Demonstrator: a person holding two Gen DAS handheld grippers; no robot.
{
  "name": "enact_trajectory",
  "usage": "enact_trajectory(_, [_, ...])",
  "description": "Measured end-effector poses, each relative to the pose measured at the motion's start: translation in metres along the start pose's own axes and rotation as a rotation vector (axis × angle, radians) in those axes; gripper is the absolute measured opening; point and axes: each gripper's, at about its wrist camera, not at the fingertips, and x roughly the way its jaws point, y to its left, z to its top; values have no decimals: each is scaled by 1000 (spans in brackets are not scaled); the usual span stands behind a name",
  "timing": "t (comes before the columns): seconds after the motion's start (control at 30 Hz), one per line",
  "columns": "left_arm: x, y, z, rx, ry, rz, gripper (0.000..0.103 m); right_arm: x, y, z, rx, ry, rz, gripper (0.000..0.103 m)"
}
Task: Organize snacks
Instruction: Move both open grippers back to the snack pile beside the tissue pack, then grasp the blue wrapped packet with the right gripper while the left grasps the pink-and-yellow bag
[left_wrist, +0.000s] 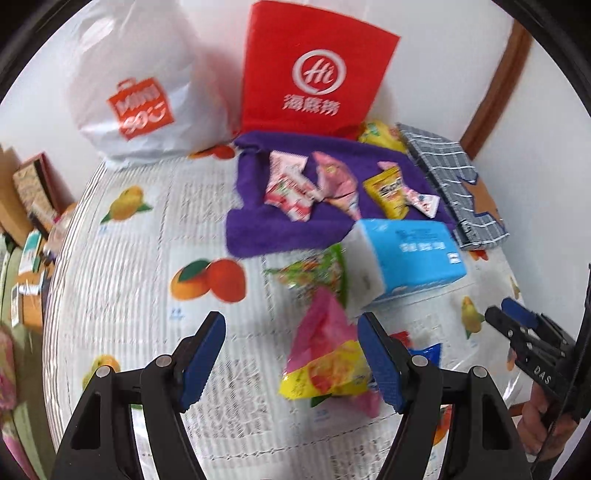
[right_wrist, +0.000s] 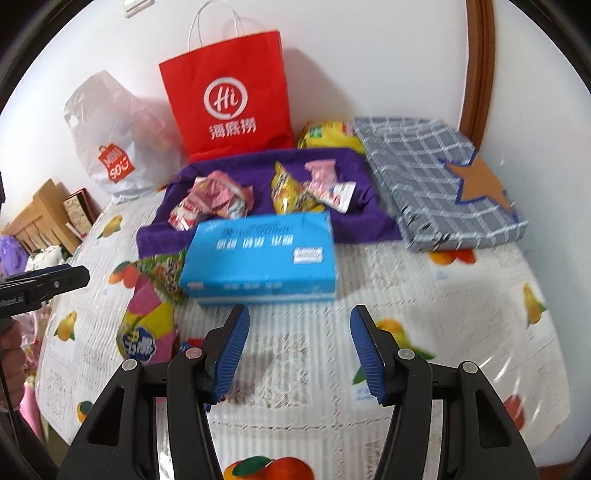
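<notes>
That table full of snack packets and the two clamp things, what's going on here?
A person is sorting snacks with a hand-held gripper in each hand. Both are open and hold nothing. The left gripper hangs over a pink and yellow snack bag lying on the fruit-print tablecloth, near a green packet. The right gripper points toward a blue tissue pack. Several small packets already lie on a purple towel, in front of a red paper bag.
</notes>
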Motion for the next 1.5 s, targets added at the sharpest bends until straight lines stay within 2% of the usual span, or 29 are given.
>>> enact_trajectory(0.3, [8,22,-14,-64,19,4,72,26,44,-20,-51,74,117,59])
enact_trajectory(0.67, [10,24,-21,-50,20,-8,72,59,77,-41,-109,178,122,62])
enact_trajectory(0.8, [10,23,-22,-43,20,-10,72,62,80,-46,-131,176,106,61])
enact_trajectory(0.87, [12,23,-23,-44,23,-8,72,60,77,-47,-131,167,111,46])
enact_trajectory(1.0, [15,23,-26,-46,25,-17,72,48,67,-45,-125,127,124,39])
enact_trajectory(1.1, [15,21,-29,-53,21,-60,72,39,58,-43,-119,98,128,37])
enact_trajectory(1.13, [15,20,-29,-55,19,-75,72,37,54,-42,-114,88,130,32])
enact_trajectory(1.17, [15,18,-30,-54,18,-89,72,36,51,-41,-111,85,133,22])
enact_trajectory(1.37, [25,-6,-35,7,30,-133,72,38,25,-40,-70,75,115,22])
enact_trajectory(1.5, [43,-20,-38,34,80,-145,73,39,8,-40,-44,67,103,22])
